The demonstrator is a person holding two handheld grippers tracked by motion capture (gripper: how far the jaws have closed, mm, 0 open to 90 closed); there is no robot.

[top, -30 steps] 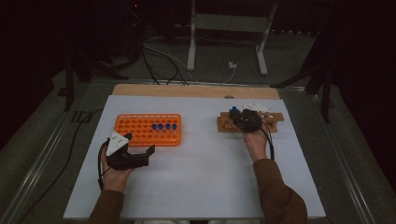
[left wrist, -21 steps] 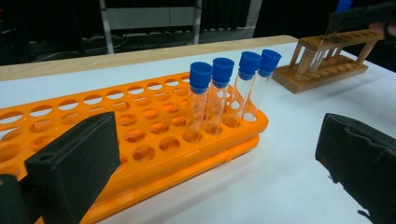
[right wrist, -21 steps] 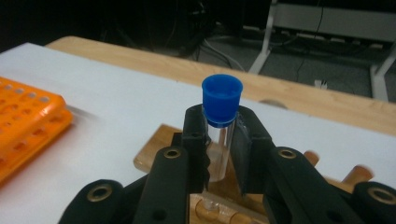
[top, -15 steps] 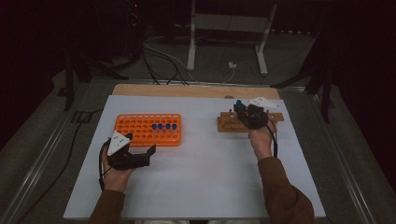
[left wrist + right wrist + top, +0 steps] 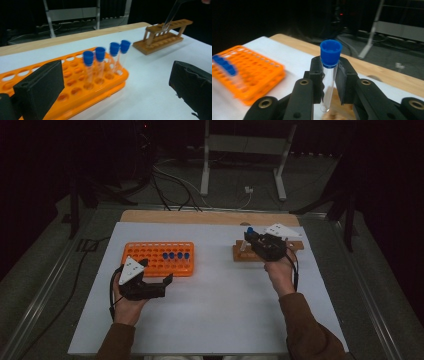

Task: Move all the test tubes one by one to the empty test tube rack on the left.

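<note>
right hand-held gripper [image 5: 256, 241] clamps a blue-capped tube [image 5: 329, 75] just under its cap, lifted over the wooden rack [image 5: 295, 245], likely bound for the orange rack [image 5: 158, 259]; left hand-held gripper [image 5: 155, 282] waits wide, empty, on the desk [image 5: 215, 310].

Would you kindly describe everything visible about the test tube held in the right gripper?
The test tube is a slim, clear tube, plastic or glass by its look, closed with a blue screw cap and seemingly empty. It stands roughly upright, pinched just under the cap between the black jaws of the right gripper, which is shut on it. It is held above the wooden rack at the right of the table, its rounded lower end hanging near that rack.
</note>
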